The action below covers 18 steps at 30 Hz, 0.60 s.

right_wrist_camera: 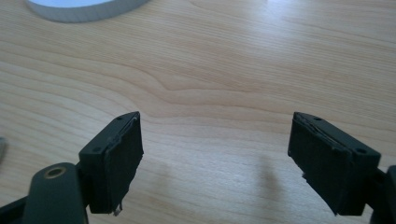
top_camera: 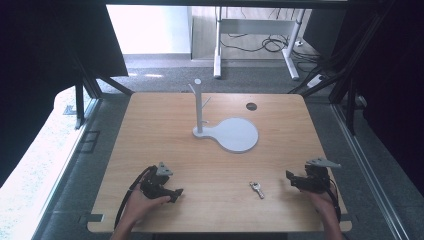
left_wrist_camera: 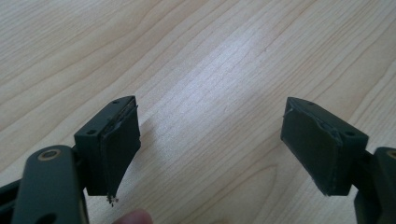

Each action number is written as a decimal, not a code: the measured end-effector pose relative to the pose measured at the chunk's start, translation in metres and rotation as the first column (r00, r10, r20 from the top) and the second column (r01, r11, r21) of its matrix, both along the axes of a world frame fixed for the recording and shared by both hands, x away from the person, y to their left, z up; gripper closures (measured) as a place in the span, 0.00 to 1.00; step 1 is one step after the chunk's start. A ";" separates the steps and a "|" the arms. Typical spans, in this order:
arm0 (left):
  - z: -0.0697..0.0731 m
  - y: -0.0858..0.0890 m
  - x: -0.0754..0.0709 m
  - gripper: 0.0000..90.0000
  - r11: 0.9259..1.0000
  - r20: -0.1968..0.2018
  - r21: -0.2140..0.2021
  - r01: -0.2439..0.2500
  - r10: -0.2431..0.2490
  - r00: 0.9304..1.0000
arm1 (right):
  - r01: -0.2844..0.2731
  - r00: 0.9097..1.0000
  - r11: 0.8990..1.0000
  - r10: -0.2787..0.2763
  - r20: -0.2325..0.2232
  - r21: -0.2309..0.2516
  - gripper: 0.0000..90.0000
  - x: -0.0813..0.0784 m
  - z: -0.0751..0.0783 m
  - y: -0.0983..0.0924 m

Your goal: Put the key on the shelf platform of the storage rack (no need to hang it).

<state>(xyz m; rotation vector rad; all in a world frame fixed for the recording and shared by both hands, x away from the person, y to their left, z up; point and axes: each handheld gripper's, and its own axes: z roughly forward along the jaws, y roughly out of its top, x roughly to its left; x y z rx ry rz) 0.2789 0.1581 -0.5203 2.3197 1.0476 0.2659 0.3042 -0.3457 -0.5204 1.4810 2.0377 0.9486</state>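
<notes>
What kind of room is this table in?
Probably an office or lab set up for recording. A wooden table stands on grey carpet, black frame bars stand round it, and a white desk frame with loose cables is behind.

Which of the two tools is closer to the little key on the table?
The right tool, at the table's right edge. The key lies nearer to it; the left tool is farther from the key.

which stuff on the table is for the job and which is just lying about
For the job: key, nearest the right gripper; white stand with pegs and a round base; left gripper. Both grippers open, empty.
Lying about: dark round hole in the table; desk legs and cables behind.
</notes>
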 end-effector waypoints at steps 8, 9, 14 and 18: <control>0.006 0.003 -0.002 0.22 1.000 0.017 -0.019 -0.001 0.001 1.000 | -0.037 0.999 0.999 0.037 -0.001 -0.016 0.23 -0.003 0.002 0.003; 0.006 0.003 -0.002 0.22 1.000 0.016 -0.019 0.001 0.000 1.000 | -0.035 0.999 0.999 0.035 0.001 -0.019 0.23 -0.004 0.003 0.003; 0.003 0.002 0.000 0.22 1.000 0.007 -0.014 0.002 -0.002 1.000 | -0.038 0.999 0.999 0.038 0.005 -0.006 0.26 -0.005 0.004 0.000; 0.001 -0.001 -0.001 0.22 1.000 0.004 -0.010 0.007 -0.007 1.000 | -0.041 0.999 0.999 0.041 -0.008 -0.008 0.26 -0.003 0.005 -0.001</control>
